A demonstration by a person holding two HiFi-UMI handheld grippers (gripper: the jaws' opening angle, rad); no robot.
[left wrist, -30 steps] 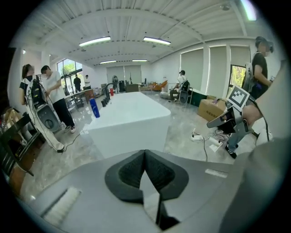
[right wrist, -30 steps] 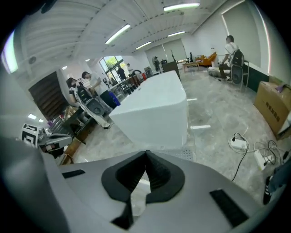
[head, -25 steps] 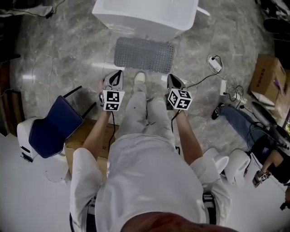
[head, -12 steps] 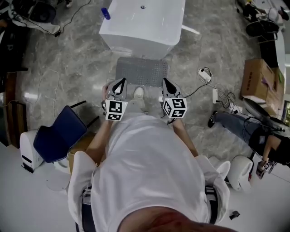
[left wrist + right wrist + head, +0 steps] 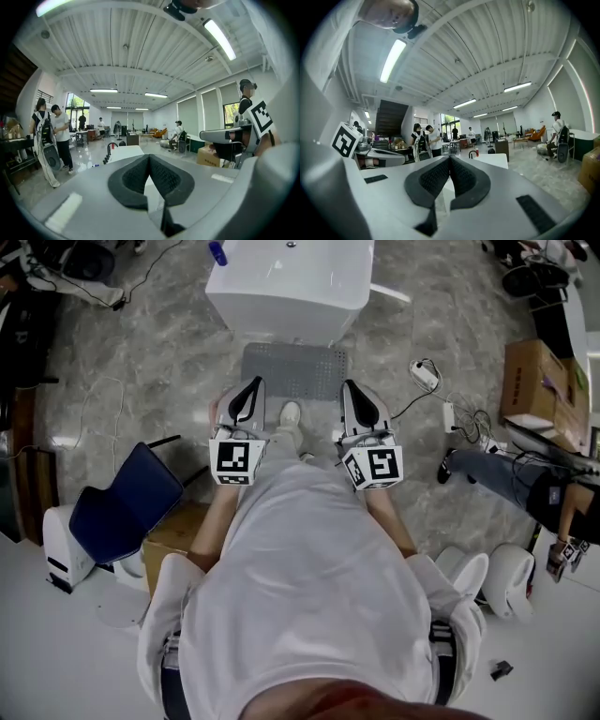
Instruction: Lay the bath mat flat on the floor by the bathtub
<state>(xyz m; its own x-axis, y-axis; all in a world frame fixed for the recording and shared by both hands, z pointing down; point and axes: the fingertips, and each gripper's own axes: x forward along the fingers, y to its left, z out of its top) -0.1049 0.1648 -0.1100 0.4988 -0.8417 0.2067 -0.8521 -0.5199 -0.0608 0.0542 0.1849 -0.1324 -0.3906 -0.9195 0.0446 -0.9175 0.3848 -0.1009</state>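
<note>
The left gripper (image 5: 251, 388) points ahead at 11 o'clock from my body. Its black, finely ribbed pads (image 5: 135, 176) are pressed together along a straight seam, with nothing between them. The right gripper (image 5: 353, 390) at 1 o'clock matches it: its wedge-shaped pads meet tip to tip and hold nothing. Each smooth grey shell carries a cube with square black-and-white markers (image 5: 233, 460) at its rear.

The bath mat (image 5: 295, 369) lies flat at 12 o'clock. It is a grey rectangle with rounded corners and a surface dotted all over in a fine grid. Its far long edge lies just beside the front wall of the glossy white bathtub (image 5: 291, 287). It rests on a polished floor of veined grey stone (image 5: 141, 362). The pale toe of my shoe (image 5: 290, 413) is near the mat's near edge, between the two grippers. A dark blue chair (image 5: 127, 507) stands at 8 o'clock
</note>
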